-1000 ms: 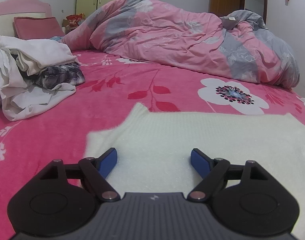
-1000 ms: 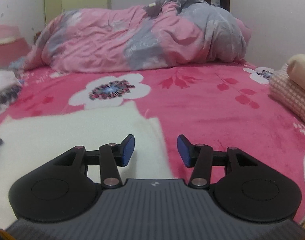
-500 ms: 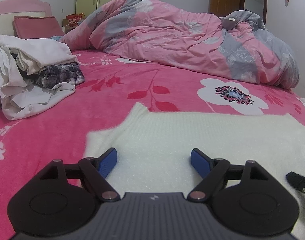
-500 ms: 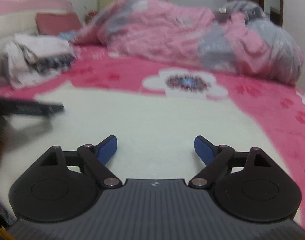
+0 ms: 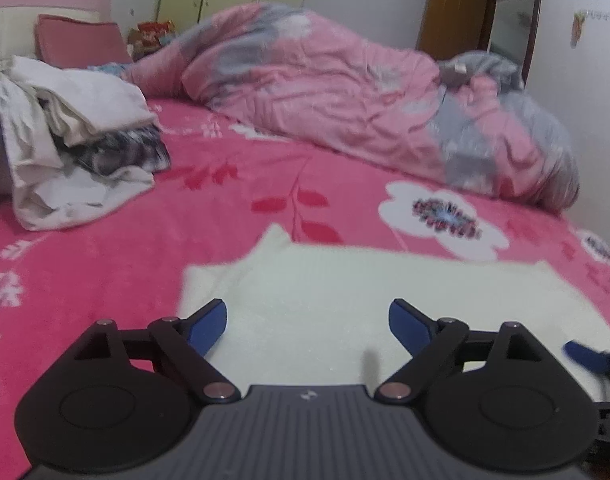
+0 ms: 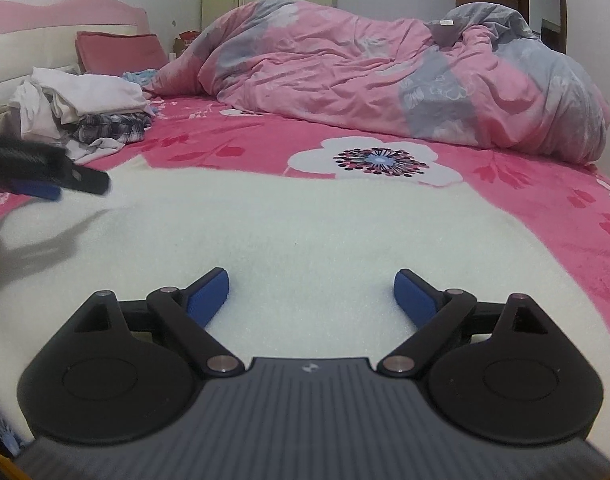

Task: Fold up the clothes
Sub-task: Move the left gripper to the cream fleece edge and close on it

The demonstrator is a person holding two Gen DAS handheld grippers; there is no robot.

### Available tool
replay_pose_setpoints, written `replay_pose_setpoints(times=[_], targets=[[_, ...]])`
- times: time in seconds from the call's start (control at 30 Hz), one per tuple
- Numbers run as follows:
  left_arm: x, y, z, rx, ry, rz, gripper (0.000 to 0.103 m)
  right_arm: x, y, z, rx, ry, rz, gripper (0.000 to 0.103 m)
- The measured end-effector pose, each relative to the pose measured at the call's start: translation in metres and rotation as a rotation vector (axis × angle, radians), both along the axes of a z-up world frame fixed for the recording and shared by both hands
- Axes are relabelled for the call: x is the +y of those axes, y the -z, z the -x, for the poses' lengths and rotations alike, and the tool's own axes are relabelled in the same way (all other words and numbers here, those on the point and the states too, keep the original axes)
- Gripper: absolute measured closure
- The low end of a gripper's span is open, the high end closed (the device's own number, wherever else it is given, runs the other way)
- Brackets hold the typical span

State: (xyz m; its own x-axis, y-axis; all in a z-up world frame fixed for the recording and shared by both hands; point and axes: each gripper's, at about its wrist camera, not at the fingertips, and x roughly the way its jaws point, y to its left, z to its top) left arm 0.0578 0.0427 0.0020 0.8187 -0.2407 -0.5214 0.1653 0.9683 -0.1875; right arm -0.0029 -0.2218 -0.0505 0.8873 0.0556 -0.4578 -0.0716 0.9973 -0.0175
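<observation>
A cream knitted garment (image 5: pixel 345 288) (image 6: pixel 305 232) lies flat on the pink flowered bed. My left gripper (image 5: pixel 307 322) hovers open over the garment's left part, blue pads wide apart, nothing between them. My right gripper (image 6: pixel 311 294) is also open above the garment's middle, empty. The left gripper (image 6: pixel 45 178) shows at the left edge of the right wrist view, above the garment's left end. A blue fingertip of the right gripper (image 5: pixel 585 354) pokes in at the right of the left wrist view.
A heap of white and plaid clothes (image 5: pixel 73 140) (image 6: pixel 89 116) lies at the left by a pink pillow (image 6: pixel 119 50). A bunched pink and grey quilt (image 5: pixel 365 108) (image 6: pixel 385 76) fills the far side. Bare bedsheet (image 6: pixel 545 192) stretches to the right.
My right gripper swung left from the garment's right edge to over its middle and opened wider. My left gripper lifted and tilted slightly; its view is now blurred.
</observation>
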Motion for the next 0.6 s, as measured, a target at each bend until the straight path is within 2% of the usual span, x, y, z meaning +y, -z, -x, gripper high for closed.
replay_pose_setpoints(times=[0.27,0.47,0.6], targets=[[0.04,-0.002,0.044,0.025,-0.028,0.124,0.012,-0.001,0.0,0.001,-0.004,-0.002,-0.001,0.012],[0.068,0.014,0.083,0.046,-0.07,0.202,0.013,-0.001,0.0,0.001,-0.003,-0.009,-0.003,0.011],[0.08,0.026,0.093,0.079,-0.067,0.228,0.014,-0.001,-0.001,0.001,-0.003,-0.009,-0.002,0.011]])
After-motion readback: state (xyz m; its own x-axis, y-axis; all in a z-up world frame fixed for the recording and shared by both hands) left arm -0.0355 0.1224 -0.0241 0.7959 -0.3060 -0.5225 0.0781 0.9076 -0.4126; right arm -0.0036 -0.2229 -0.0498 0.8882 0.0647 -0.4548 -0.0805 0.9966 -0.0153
